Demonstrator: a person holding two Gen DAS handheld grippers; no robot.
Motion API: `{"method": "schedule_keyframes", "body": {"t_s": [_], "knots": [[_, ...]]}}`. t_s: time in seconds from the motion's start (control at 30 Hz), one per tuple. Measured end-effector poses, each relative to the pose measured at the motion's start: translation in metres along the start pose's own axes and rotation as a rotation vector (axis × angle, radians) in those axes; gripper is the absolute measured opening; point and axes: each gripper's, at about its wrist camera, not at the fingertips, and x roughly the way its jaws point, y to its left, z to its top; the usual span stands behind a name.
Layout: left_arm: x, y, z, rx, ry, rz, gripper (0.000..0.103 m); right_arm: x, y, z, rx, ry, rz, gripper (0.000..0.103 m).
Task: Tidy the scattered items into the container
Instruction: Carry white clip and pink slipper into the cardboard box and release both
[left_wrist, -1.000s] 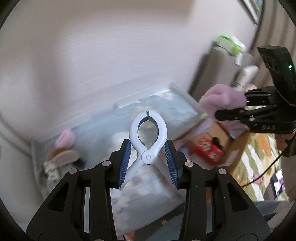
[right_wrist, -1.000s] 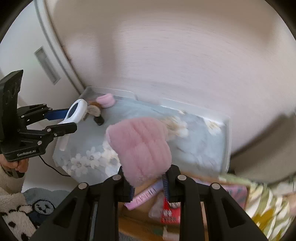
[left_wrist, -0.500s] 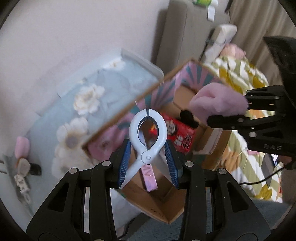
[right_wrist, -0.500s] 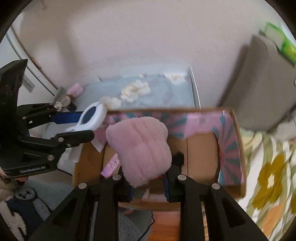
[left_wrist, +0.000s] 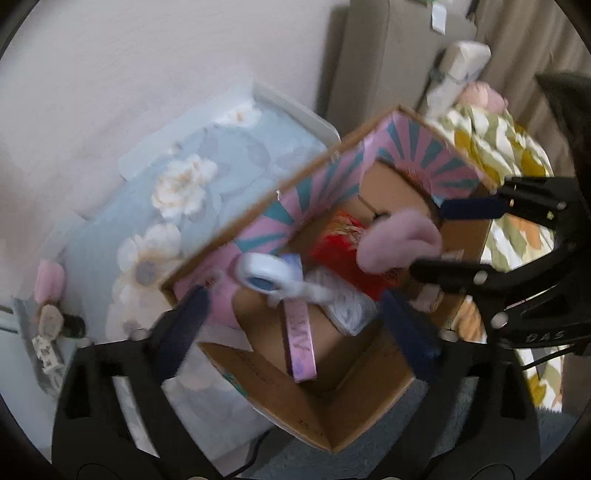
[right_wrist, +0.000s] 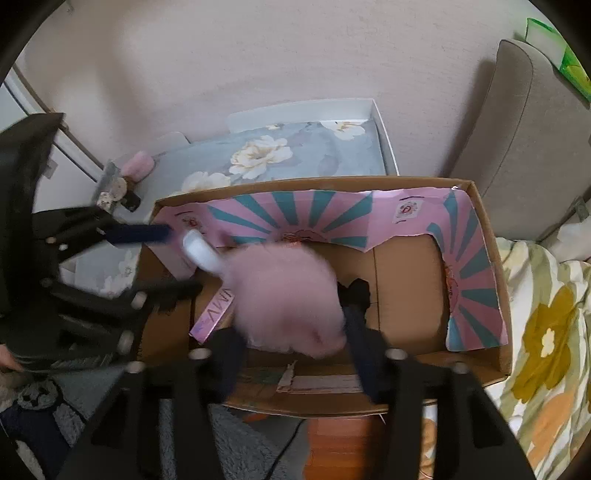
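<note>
An open cardboard box (left_wrist: 354, 428) (right_wrist: 476, 229) with a pink and teal lining is the container. My left gripper (left_wrist: 295, 317) (right_wrist: 177, 258) is open above its left end; the white clip (left_wrist: 273, 277) (right_wrist: 201, 254) is loose and blurred between the spread fingers. My right gripper (right_wrist: 291, 332) (left_wrist: 436, 236) is open above the box middle; the pink fluffy item (right_wrist: 288, 299) (left_wrist: 399, 240) is blurred and free of the fingers. A red packet (left_wrist: 343, 240), a pink strip box (left_wrist: 301, 343) (right_wrist: 214, 314) and a white pouch (left_wrist: 347, 306) lie inside.
A blue floral tray (left_wrist: 207, 177) (right_wrist: 295, 155) stands behind the box, with a pink item (left_wrist: 50, 280) (right_wrist: 136, 168) and small things at its left end. A grey chair (right_wrist: 524, 140) is at right, a floral blanket (right_wrist: 546, 332) beside the box, and grey rug (right_wrist: 221, 443) in front.
Both grippers have opened over the box. The white clip and the pink fluffy item have left the fingers and are dropping into it. Both views have moved closer to the box.
</note>
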Motion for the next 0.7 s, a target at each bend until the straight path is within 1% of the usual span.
{"method": "schedule_keyframes", "body": {"t_s": [0.07, 0.17, 0.23, 0.37, 0.57, 0.7], "knots": [[-0.008, 0.001, 0.002, 0.004, -0.026, 0.009, 0.099, 0.0, -0.001, 0.001, -0.009, 0.001, -0.002, 0.061], [-0.012, 0.003, 0.004, 0.006, -0.037, 0.046, 0.099, -0.001, -0.004, 0.004, -0.007, 0.001, -0.004, 0.061], [-0.014, 0.005, 0.004, -0.001, -0.041, 0.051, 0.099, 0.0, -0.006, 0.006, 0.003, 0.007, -0.007, 0.061], [-0.018, 0.012, 0.002, -0.026, -0.043, 0.053, 0.099, -0.002, -0.006, 0.011, 0.004, 0.011, -0.004, 0.061], [-0.022, 0.03, -0.002, -0.075, -0.048, 0.069, 0.099, -0.006, 0.003, 0.019, -0.033, 0.005, 0.008, 0.061], [-0.029, 0.049, -0.009, -0.126, -0.048, 0.1, 0.099, -0.012, 0.014, 0.031, -0.07, -0.013, 0.017, 0.061]]}}
